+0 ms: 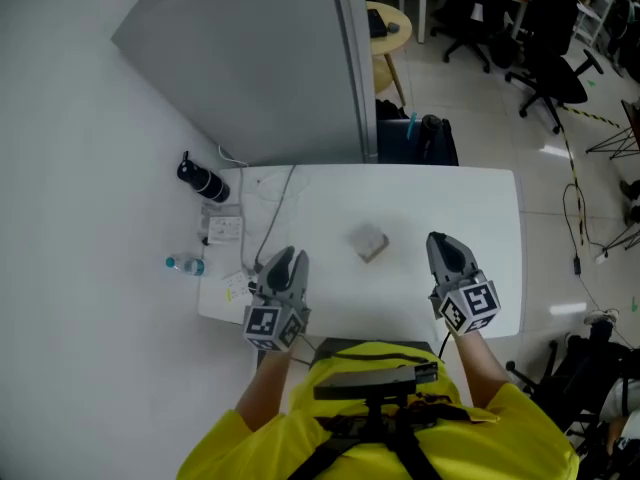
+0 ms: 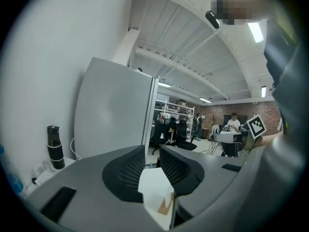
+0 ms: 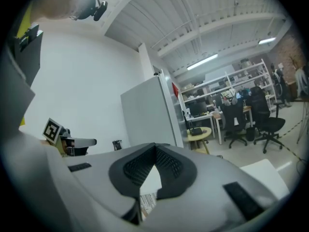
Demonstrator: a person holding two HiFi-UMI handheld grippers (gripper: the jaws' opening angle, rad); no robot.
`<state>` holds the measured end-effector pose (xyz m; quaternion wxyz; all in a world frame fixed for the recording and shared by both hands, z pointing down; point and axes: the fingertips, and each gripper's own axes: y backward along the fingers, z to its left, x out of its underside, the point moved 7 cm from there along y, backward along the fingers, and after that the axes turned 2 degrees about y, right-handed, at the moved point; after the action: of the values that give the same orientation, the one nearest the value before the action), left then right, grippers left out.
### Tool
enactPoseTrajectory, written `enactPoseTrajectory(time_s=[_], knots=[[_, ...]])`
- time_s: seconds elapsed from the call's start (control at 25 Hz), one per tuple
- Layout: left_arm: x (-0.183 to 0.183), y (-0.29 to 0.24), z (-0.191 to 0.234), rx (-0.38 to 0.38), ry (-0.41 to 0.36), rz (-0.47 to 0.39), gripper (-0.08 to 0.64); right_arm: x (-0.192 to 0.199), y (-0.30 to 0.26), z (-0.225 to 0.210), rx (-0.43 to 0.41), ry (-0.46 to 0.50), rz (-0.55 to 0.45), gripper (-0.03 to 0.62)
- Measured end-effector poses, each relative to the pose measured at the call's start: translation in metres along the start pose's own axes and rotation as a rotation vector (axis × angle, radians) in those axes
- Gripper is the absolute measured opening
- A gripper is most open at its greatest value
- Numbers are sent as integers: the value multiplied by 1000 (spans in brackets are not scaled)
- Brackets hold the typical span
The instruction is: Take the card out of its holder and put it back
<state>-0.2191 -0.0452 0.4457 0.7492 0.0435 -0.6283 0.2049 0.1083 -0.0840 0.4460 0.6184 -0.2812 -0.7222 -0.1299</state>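
Observation:
A small grey and tan card holder point(image 1: 369, 243) lies near the middle of the white table point(image 1: 450, 193); whether a card sits in it I cannot tell. My left gripper point(image 1: 287, 260) rests at the table's front left, well left of the holder. In the left gripper view its jaws point(image 2: 152, 153) stand apart with a gap, pointing up and away, pressing on nothing. My right gripper point(image 1: 445, 243) rests to the right of the holder. In the right gripper view its tips point(image 3: 155, 148) meet, with nothing held.
A black bottle point(image 1: 204, 181), a clear water bottle point(image 1: 185, 264), a white socket box point(image 1: 224, 229) and a cable point(image 1: 272, 218) crowd the table's left side. A grey partition point(image 1: 260, 58) stands behind. Office chairs point(image 1: 545, 58) and a dark bag point(image 1: 418, 140) lie beyond the table.

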Motion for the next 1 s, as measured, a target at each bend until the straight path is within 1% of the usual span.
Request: enactPoseTrajectory(time_s=[0.08, 0.2, 0.32, 0.4, 0.48, 0.56, 0.76, 1.0], knots=[[-9, 12, -5, -6, 10, -11, 83, -16, 1, 12, -3, 34, -48, 5], [-20, 28, -15, -2, 38, -66, 83, -36, 7, 30, -6, 79, -117, 5], [-29, 29, -23, 25, 21, -106, 83, -46, 15, 40, -5, 101, -156, 5], [-27, 25, -21, 40, 12, -95, 83, -44, 18, 44, 6, 107, -145, 4], [-26, 24, -21, 59, 26, -72, 83, -38, 22, 45, 16, 104, -123, 4], [-28, 23, -21, 74, 26, -68, 83, -34, 24, 46, 21, 105, -109, 3], [-14, 22, -18, 77, 46, -25, 83, -25, 29, 45, 52, 100, -81, 3], [-11, 13, -21, 106, 15, -1, 83, -16, 29, 45, 64, 88, -68, 3]])
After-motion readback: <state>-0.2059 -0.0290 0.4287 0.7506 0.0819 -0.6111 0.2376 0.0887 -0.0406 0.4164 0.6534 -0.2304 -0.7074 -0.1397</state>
